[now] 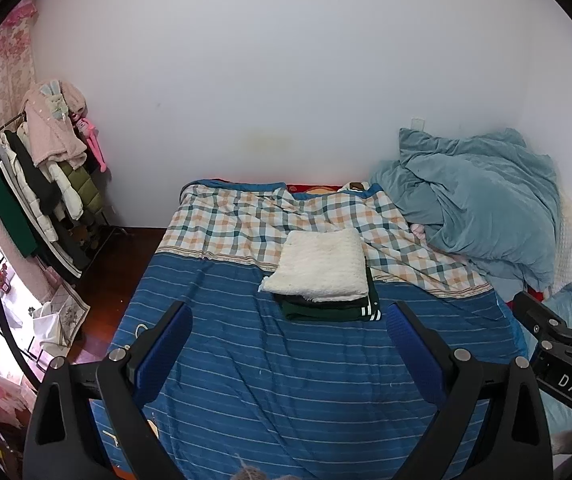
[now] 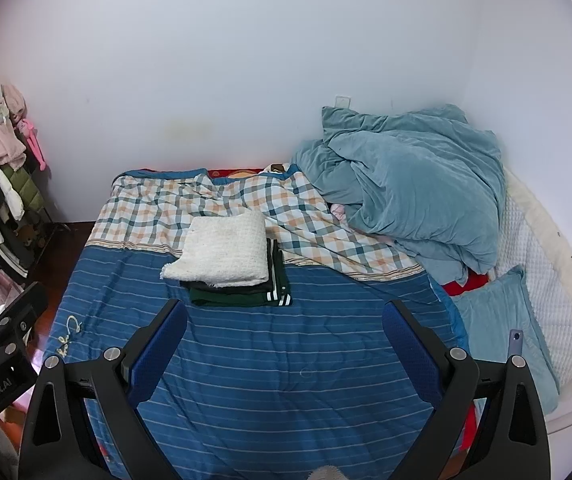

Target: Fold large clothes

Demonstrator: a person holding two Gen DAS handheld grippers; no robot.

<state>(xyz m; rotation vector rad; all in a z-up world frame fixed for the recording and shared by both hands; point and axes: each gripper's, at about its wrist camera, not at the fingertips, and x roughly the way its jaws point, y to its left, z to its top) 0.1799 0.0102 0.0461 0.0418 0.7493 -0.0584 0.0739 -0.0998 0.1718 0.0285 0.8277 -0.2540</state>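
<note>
both my left claw and right claw hang apart, gripping nothing, with the folded stack at twelve o'clock on the bed; a careless grab risks toppling its white top layer.

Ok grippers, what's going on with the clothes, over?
Left gripper open, empty. Right gripper open, empty. White fluffy top folded, stacked on dark green garment. Nothing in the way.
</note>
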